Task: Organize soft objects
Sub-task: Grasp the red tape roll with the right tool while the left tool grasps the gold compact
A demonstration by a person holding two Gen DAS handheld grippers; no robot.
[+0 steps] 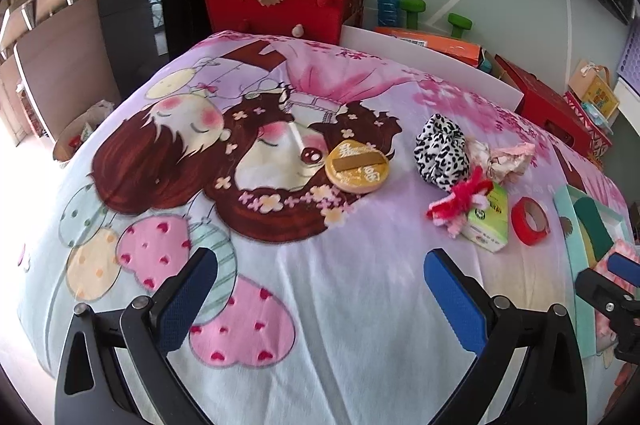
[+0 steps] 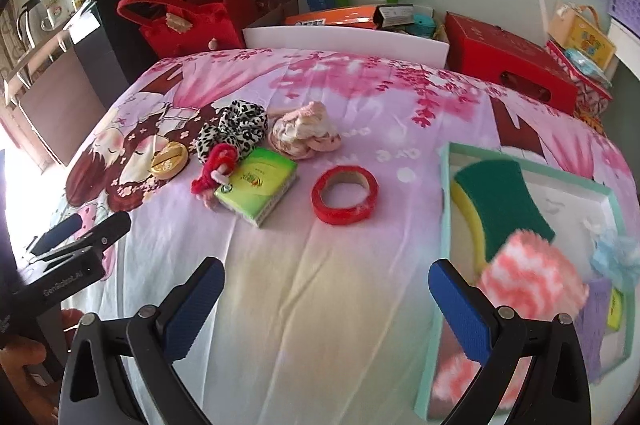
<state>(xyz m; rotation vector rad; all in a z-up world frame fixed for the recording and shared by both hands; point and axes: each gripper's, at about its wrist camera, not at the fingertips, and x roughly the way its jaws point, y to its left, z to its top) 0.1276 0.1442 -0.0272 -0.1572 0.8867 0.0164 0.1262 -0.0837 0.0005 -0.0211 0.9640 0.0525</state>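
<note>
Bedspread (image 2: 320, 285) bare under both wide empty claws; teal tray (image 2: 434, 305) edge beside right claw (image 2: 326, 299)

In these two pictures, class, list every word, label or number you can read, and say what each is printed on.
"GenRobot.AI": in white on the black body of the left gripper, seen from the right wrist view.
Green tissue pack: round logo and print, too blurred to read.
Round gold puff: pale characters, not legible.
Orange box: label too small.
Yellow carton: print too small.
</note>
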